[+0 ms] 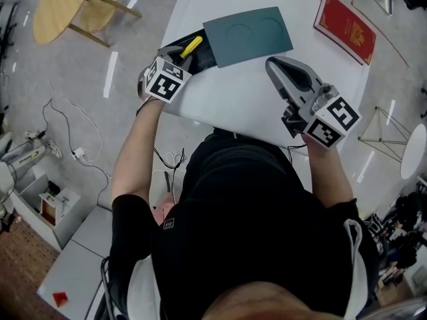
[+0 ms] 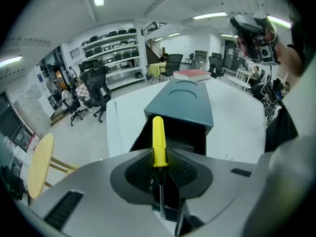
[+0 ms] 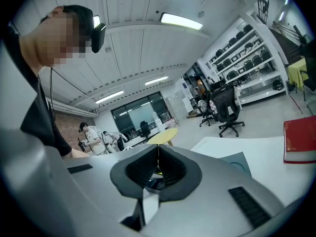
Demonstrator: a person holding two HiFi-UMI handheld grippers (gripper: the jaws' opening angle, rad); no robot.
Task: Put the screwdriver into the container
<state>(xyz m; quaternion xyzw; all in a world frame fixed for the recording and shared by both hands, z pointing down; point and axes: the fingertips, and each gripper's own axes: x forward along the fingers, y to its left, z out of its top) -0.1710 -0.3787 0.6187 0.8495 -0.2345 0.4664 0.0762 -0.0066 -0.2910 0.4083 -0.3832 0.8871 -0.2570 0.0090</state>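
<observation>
My left gripper [image 1: 181,53] is shut on the screwdriver [image 1: 192,45], whose yellow handle [image 2: 158,142] sticks out past the jaws while its metal shaft runs back between them. The handle tip hangs just over the open black mouth of the container [image 2: 174,136], a box with a dark teal lid [image 1: 247,35] at the table's far left edge. In the left gripper view the container [image 2: 183,107] lies straight ahead. My right gripper [image 1: 273,65] is held over the white table to the right of the container. Its jaws [image 3: 158,169] are shut with nothing between them.
A red book [image 1: 344,27] lies at the far right of the white table [image 1: 227,99], and shows at the edge of the right gripper view as the red book [image 3: 300,140]. A round yellow side table [image 1: 61,7] stands on the floor to the left.
</observation>
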